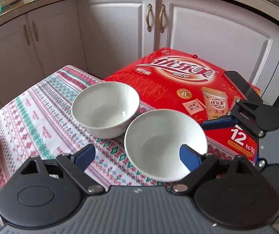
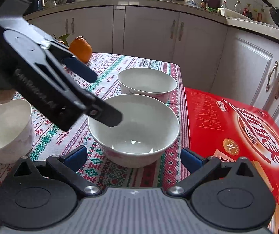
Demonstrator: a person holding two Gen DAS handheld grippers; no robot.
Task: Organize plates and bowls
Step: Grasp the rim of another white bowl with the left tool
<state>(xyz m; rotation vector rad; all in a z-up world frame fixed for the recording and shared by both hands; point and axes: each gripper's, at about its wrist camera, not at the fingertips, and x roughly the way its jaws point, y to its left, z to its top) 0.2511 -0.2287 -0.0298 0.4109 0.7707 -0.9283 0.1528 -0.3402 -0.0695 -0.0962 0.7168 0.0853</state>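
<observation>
We are looking at three white bowls sitting on the table, which is covered with a patterned cloth: the near bowl at the centre, the far bowl just behind it, and a third bowl well apart at the left edge of the right wrist view. A red box is lying just beside the two central bowls, and an orange is resting near the far corner. They are looking like glazed ceramic to us, so we are judging them stiff, fairly heavy, slippery and liable to chip if knocked together. The rim is seeming the only sensible hold, one finger inside the wall and one outside. The left gripper is spread wide, its right finger reaching over the near bowl's rim. The right gripper is also spread wide, gripping nothing, straddling the near bowl's front.
</observation>
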